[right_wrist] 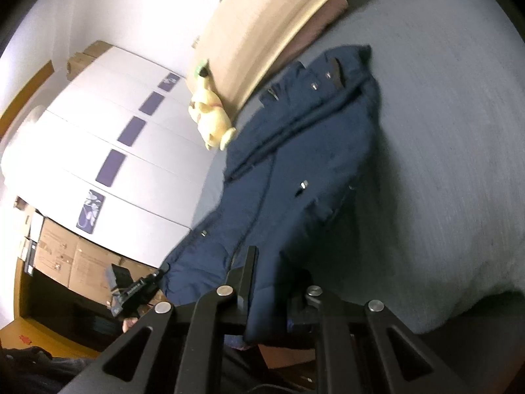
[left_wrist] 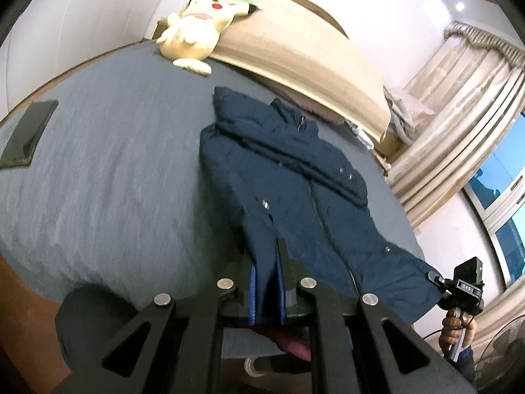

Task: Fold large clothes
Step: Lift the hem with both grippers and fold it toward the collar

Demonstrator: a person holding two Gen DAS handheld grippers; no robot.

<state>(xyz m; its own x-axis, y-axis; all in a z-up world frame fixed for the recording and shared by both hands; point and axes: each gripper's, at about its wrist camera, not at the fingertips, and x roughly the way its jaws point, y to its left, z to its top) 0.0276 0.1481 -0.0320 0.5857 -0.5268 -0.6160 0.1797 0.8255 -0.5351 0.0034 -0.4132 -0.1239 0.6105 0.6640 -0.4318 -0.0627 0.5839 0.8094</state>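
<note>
A navy padded jacket [left_wrist: 295, 170] lies lengthwise on a bed with a grey cover [left_wrist: 105, 164], its collar end toward the headboard and its hem end raised off the near edge of the bed. The left claw [left_wrist: 267, 262] is clamped on one hem corner, dark fabric pinched between its blue-lined fingers [left_wrist: 252, 292]. The right claw [right_wrist: 262, 282] is closed on the other hem corner, the cloth draping over and hiding one finger. Beyond the collar a tan headboard [left_wrist: 295, 42] rises, with a yellow plush toy [left_wrist: 193, 29] propped against it, well apart from the jacket. A flat black object [left_wrist: 28, 134] lies on the cover off to the left side. Beige curtains [left_wrist: 459, 108] and a window [left_wrist: 502, 177] stand past the bed's right side; a white wardrobe [right_wrist: 108, 151] and cardboard boxes [right_wrist: 75, 259] stand on the other.
</note>
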